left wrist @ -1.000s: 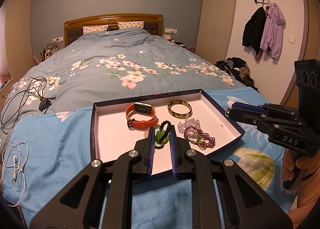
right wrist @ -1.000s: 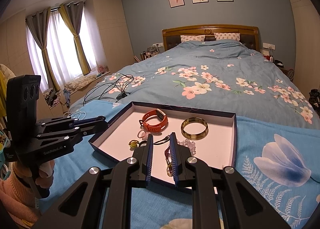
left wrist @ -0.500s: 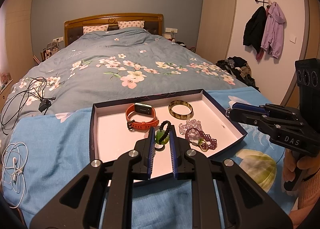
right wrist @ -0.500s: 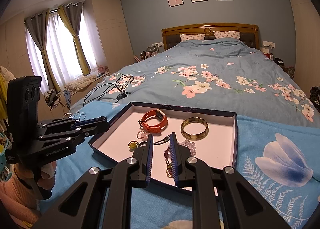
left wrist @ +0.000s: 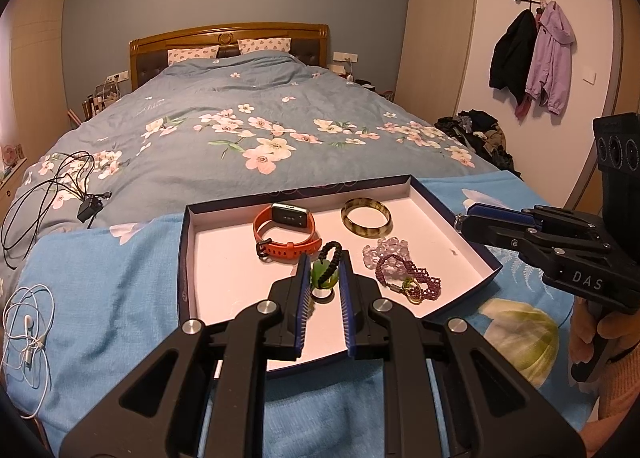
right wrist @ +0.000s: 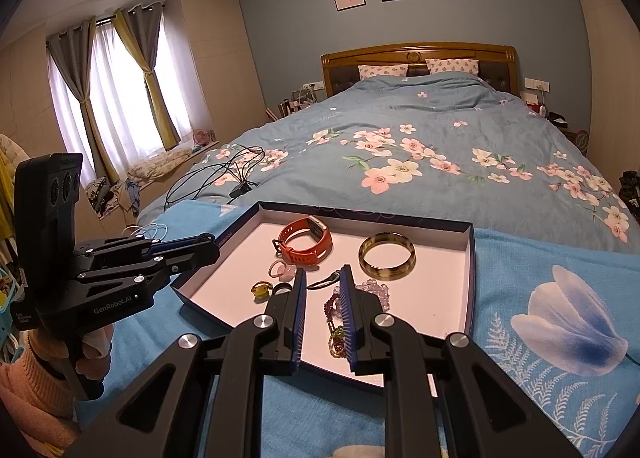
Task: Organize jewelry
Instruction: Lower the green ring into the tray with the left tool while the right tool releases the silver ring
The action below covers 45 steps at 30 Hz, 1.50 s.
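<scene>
On the bed [left wrist: 248,105], a dark-walled shallow box tray [left wrist: 456,213]. Hovering at its near edge, left gripper [left wrist: 323,278] marked "GenRobot.AI" and right gripper [right wrist: 323,290] marked "DAS", each parted a narrow gap, clasping nothing. Inside: one orange smartwatch [left wrist: 286,232], strap loop lying flat, face toward the headboard; one amber bangle [left wrist: 366,215]; one purple bead bracelet [left wrist: 408,276]; one clear bead bracelet [left wrist: 384,248]; one black cord with green pendant [left wrist: 326,270].

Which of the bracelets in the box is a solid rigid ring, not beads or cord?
The brown-and-yellow bangle at the far side of the box, beside the orange watch; it is one smooth hoop.
</scene>
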Motion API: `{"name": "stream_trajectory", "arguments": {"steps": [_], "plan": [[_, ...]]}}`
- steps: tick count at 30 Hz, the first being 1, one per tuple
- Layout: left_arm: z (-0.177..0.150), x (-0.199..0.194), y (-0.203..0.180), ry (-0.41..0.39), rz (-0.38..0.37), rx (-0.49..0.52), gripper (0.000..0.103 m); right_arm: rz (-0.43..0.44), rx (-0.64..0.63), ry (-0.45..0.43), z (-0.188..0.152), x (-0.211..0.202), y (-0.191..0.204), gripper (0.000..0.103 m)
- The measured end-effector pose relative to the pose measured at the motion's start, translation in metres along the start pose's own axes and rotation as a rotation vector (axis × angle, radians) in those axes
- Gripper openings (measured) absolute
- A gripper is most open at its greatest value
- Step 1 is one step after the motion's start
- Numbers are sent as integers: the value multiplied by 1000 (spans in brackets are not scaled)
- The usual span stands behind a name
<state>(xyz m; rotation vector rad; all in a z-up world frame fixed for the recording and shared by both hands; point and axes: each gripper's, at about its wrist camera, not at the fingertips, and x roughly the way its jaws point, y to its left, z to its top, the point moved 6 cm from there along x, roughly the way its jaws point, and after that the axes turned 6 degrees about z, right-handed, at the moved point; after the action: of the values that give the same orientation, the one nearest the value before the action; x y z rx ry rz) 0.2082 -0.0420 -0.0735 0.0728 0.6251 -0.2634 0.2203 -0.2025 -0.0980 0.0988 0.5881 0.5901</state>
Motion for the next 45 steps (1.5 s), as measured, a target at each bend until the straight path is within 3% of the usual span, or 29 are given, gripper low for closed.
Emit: {"name": "stream_trajectory", "arguments": {"steps": [45], "plan": [[-4,30,5,50,27,-13,14,-10,22,42,-5,21,-9,15]]}}
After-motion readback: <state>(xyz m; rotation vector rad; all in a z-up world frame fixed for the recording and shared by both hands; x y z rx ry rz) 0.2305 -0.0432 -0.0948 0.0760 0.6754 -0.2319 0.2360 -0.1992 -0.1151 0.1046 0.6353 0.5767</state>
